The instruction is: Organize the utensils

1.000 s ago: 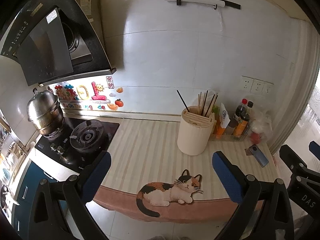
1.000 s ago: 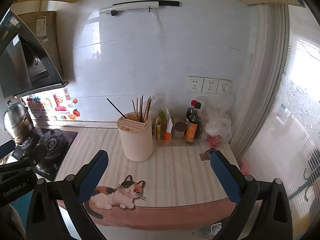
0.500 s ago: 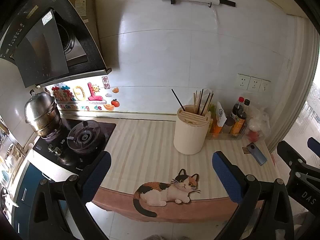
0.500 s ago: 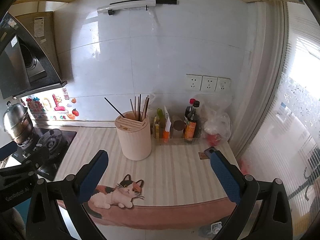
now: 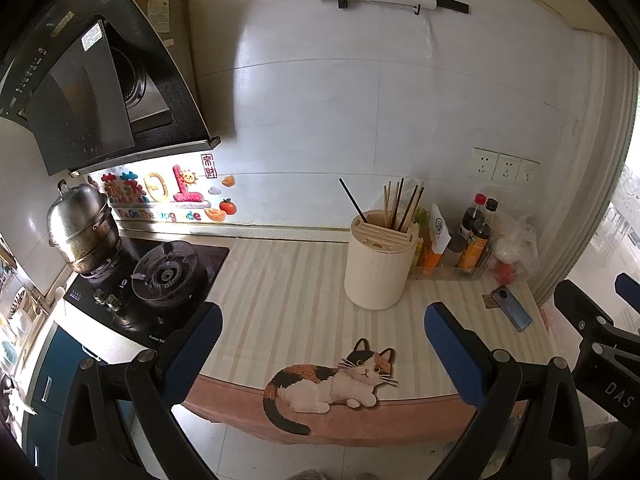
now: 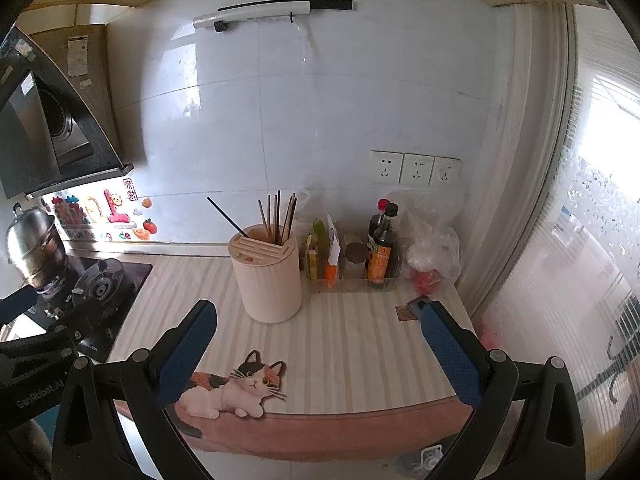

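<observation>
Both my left claw (image 5: pixel 322 354) and my right claw (image 6: pixel 318 354) hang wide open and empty before the striped counter (image 6: pixel 360 340), the thin sticks (image 6: pixel 276 216) stand in the round cream plastic holder (image 6: pixel 266 278), so I cannot tell whether I am starting or finished.

A cat sticker (image 5: pixel 336 382) lies at the counter's (image 5: pixel 280 280) front edge, sauce bottles (image 5: pixel 476 232) at its back-right corner, a phone (image 5: pixel 512 307) nearby.

Both grippers, left gripper (image 5: pixel 323 354) and right gripper (image 6: pixel 316 354), have black linkage arms, silver screws and blue finger pads (image 5: pixel 454 354)
</observation>
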`<act>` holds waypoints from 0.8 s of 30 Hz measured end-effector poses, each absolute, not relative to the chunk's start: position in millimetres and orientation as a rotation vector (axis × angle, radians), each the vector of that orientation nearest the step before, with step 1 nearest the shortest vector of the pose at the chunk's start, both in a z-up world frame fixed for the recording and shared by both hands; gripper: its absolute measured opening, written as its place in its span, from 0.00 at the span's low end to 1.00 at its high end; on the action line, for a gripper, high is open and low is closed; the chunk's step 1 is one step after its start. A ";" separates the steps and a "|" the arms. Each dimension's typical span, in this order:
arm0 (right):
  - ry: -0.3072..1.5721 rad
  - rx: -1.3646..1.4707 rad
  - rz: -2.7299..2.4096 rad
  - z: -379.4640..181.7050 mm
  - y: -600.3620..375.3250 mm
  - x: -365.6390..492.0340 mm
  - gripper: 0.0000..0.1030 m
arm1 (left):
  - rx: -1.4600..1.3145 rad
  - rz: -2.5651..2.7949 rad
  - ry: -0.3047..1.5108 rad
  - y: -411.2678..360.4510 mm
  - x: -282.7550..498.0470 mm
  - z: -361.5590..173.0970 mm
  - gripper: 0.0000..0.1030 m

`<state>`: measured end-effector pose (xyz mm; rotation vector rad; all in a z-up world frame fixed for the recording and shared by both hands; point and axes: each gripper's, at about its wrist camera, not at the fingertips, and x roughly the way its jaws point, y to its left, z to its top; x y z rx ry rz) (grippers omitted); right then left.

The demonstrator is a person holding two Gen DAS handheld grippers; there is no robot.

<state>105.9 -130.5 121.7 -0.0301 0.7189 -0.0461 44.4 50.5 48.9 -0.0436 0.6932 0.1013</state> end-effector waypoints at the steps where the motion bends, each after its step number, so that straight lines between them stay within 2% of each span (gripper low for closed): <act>1: 0.718 -0.030 -0.048 121.9 -130.4 106.0 1.00 | -0.044 0.102 0.692 50.4 44.3 48.9 1.00; 24: 0.712 -0.022 -0.044 124.5 -135.4 104.9 1.00 | -0.039 0.113 0.677 40.0 47.3 57.8 1.00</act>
